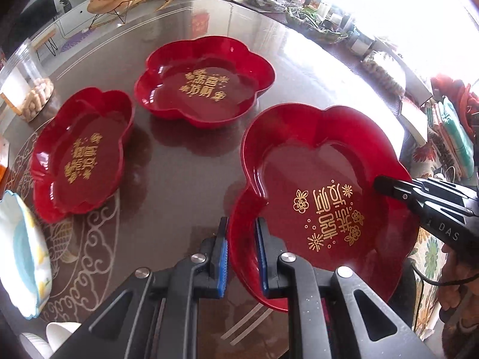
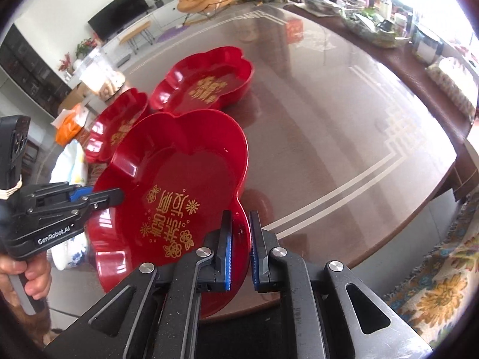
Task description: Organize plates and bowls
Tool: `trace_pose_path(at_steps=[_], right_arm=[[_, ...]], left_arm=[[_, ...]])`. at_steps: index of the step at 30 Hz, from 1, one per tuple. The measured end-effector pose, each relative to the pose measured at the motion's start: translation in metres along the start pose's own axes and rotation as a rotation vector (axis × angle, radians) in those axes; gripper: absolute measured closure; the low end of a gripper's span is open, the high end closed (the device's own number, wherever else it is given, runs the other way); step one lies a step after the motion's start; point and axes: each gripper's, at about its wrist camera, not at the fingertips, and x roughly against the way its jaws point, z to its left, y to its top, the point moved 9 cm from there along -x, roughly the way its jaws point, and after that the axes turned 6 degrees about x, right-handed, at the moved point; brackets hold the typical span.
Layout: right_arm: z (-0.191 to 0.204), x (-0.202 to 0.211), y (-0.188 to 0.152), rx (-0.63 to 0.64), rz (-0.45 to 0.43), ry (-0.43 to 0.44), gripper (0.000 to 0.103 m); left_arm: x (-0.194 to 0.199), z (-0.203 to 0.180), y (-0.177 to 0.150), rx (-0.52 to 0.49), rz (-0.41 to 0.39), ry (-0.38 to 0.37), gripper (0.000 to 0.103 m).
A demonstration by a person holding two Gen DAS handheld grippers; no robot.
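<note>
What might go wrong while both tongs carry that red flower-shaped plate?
Each pair of tongs, the left tongs and the right tongs, pinches only the thin rim of the held red plate, so the glossy plastic might slip or tilt. It could also bump the two red plates resting on the glass table.

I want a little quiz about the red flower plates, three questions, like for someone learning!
1. How many red flower plates are in view?
2. True or false: only one tool grips the nearest red plate.
3. What colour is the writing on the plates: A silver, B gold, C white?

Key
1. Three: the nearest one, the middle plate and the far-left plate.
2. False: the left tool and the right tool each pinch its rim, on opposite sides.
3. B, gold.
</note>
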Motion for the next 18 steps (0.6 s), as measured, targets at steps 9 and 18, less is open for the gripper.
trace_pose_path(at_steps=[9, 18], right_arm=[[-0.079, -0.043, 0.01, -0.09, 0.087, -0.016, 0.086], [-0.088, -0.029, 0.007, -0.127, 0.006, -0.044, 0.034]], left_arm=[[-0.057, -0.037, 0.007, -0.008, 0.018, 0.032, 0.087], [-0.028, -0.023, 0.003, 0.013, -0.073, 0.059, 0.086]])
